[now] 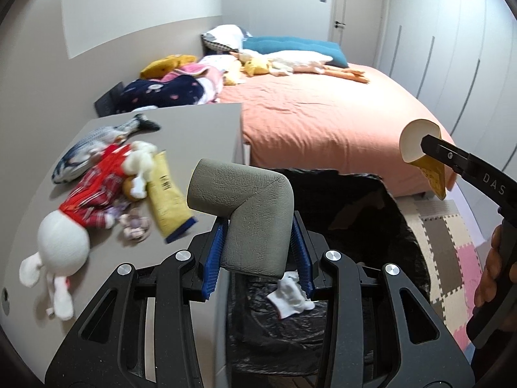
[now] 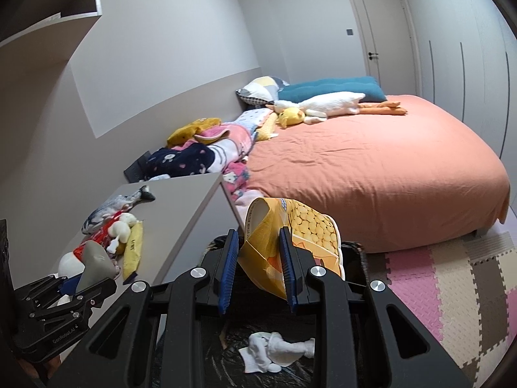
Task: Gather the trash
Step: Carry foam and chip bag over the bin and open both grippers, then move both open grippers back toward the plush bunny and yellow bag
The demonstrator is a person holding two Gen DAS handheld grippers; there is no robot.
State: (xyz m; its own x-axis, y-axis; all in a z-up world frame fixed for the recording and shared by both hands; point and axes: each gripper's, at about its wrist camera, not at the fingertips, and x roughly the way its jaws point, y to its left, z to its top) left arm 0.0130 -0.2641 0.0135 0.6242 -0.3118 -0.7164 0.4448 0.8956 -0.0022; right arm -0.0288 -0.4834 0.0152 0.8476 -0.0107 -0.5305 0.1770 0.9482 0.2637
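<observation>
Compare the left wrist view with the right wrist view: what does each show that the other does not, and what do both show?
Only the left wrist view: a hand gripping the right claw's handle. Only the right wrist view: the biscuit print on the yellow snack bag. Both: the grey foam corner piece in the left claw, the black bin bag, crumpled white tissue, orange bed.

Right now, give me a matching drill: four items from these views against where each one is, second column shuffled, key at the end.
Items
1. grey foam corner piece
2. yellow snack bag
3. crumpled white tissue
4. plush fish

Places
A. lying on the grey table
B. down inside the black trash bag
C. clamped in the left gripper
D. clamped in the right gripper

Pairs: 1-C, 2-D, 3-B, 4-A
</observation>
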